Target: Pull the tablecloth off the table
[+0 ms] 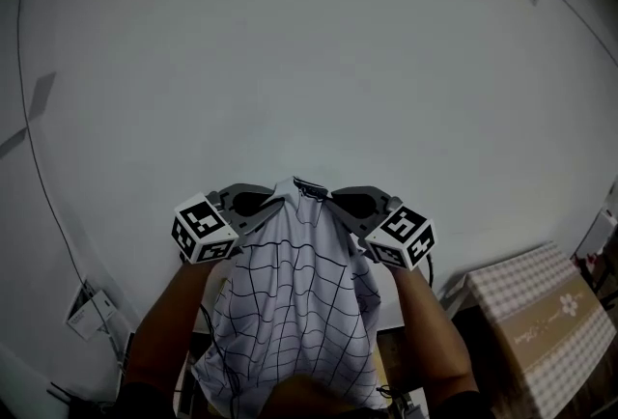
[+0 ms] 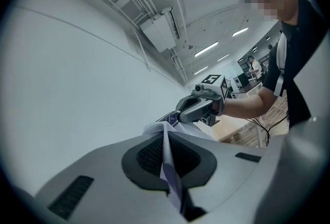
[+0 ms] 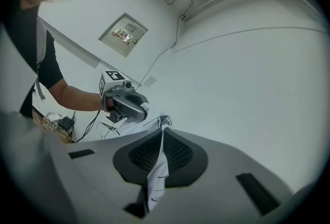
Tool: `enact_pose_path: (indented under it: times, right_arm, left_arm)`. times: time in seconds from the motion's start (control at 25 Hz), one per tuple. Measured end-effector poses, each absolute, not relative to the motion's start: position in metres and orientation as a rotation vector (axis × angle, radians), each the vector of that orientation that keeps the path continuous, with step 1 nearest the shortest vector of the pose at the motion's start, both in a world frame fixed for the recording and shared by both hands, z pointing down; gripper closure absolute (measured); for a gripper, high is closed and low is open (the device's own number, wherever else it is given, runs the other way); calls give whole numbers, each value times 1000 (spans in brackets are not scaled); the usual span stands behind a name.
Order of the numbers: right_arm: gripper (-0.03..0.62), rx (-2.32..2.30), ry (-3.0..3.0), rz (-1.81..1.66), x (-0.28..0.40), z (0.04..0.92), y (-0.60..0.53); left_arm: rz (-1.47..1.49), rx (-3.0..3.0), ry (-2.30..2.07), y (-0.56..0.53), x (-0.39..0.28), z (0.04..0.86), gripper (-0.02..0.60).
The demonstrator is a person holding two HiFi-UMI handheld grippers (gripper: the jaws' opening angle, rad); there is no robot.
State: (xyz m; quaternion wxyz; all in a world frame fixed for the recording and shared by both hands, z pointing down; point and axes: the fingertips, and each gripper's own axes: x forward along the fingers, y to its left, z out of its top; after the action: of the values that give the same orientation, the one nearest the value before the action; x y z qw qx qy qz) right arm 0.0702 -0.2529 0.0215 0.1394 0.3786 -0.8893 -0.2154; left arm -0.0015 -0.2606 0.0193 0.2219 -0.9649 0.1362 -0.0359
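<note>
White cloth with a thin black grid, the tablecloth (image 1: 294, 311), hangs in a bunch between the person's two forearms, in front of a pale wall. On the left, the left gripper (image 1: 273, 205) has its fingers closed tight on the upper edge of the cloth, with a fold of fabric pinched between them. Close beside it, the right gripper (image 1: 338, 202) pinches the same upper edge, its fingers also pressed together on the fabric. Both grippers are turned towards each other. Far right, lower down, stands a chequered box (image 1: 541, 321) with a flower mark.
</note>
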Motion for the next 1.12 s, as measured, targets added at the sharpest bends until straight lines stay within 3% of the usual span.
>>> enact_pose_path:
  times: [0.72, 1.12]
  right_arm:
    - [571, 1126, -2770, -785, 69, -150, -238]
    - [571, 1174, -2837, -730, 60, -172, -245]
  left_arm:
    - [94, -2591, 332, -247, 9, -153, 569]
    - [181, -2662, 333, -260, -4, -173, 569]
